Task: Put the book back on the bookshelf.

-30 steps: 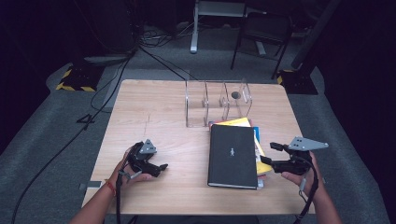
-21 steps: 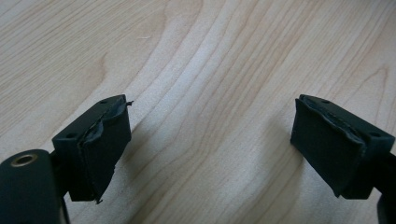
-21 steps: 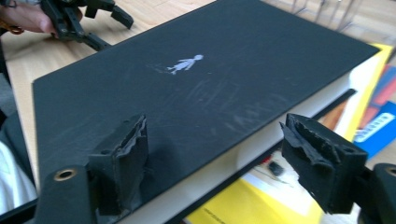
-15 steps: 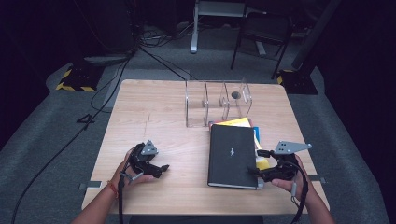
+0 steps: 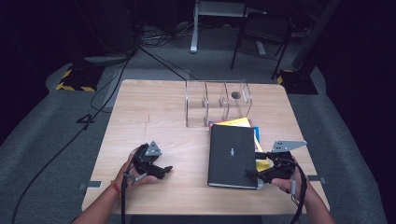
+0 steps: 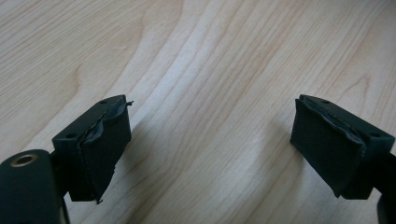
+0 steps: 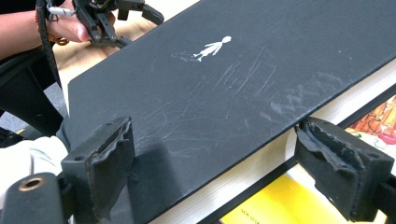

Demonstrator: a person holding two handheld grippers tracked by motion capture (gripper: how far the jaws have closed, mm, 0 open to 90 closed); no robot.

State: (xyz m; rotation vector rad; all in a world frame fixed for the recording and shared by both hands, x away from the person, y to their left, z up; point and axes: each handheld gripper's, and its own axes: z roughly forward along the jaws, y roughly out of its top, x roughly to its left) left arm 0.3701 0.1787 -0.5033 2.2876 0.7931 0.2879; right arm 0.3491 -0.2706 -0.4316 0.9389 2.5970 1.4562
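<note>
**Two grippers low on the table, the right one gaping over a black book's corner**

Two grippers sit near the table's (image 5: 154, 112) front edge, well apart from each other. The left gripper (image 5: 161, 169) hovers just above bare wood with its jaws spread wide and nothing between them; the left gripper view has plain wood grain all around it, so there is free room on every side there. The right gripper (image 5: 254, 175) is at the near right corner of the black book (image 5: 232, 156). Its jaws have just been opening and now stand wide, one over the cover, the other beyond the book's page edge, with the corner between them and neither pad pressing on it.

The black book lies flat on the right half of the table, on top of a yellow book (image 5: 236, 122) whose edges stick out behind and to the right. Just behind the pile stands a clear plastic rack (image 5: 205, 105), close to the table's far edge. The left half of the table is open wood.

The cover bears a small white figure (image 7: 212, 47) and many fine scratches. Printing on the yellow book is too small to read.
</note>
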